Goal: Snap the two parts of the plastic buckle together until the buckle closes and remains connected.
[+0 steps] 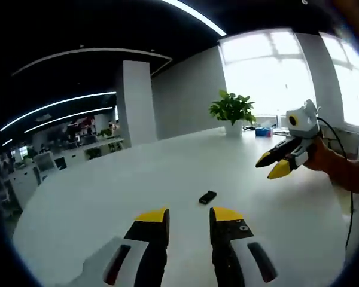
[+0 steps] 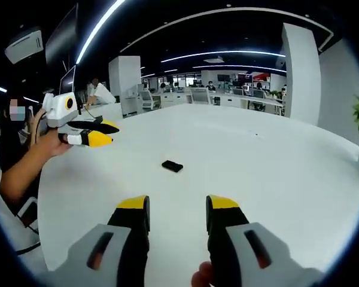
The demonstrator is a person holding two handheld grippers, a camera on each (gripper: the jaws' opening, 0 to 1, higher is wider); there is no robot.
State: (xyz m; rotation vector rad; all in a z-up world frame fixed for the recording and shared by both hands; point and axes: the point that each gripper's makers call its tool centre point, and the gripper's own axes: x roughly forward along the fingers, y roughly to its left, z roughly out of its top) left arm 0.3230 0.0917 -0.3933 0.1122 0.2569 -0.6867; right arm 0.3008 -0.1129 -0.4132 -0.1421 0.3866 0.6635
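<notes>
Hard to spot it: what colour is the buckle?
Black buckle, clearest in the right gripper view.

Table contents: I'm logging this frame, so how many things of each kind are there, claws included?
Black buckle: 1
Potted plant: 1
Claws, left claw and right claw: 2
Total: 4

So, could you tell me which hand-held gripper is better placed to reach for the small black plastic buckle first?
Probably the left hand-held gripper: the small black plastic buckle lies just ahead of its open jaws. From the right hand-held gripper, also open, it appears slightly farther off.
</notes>
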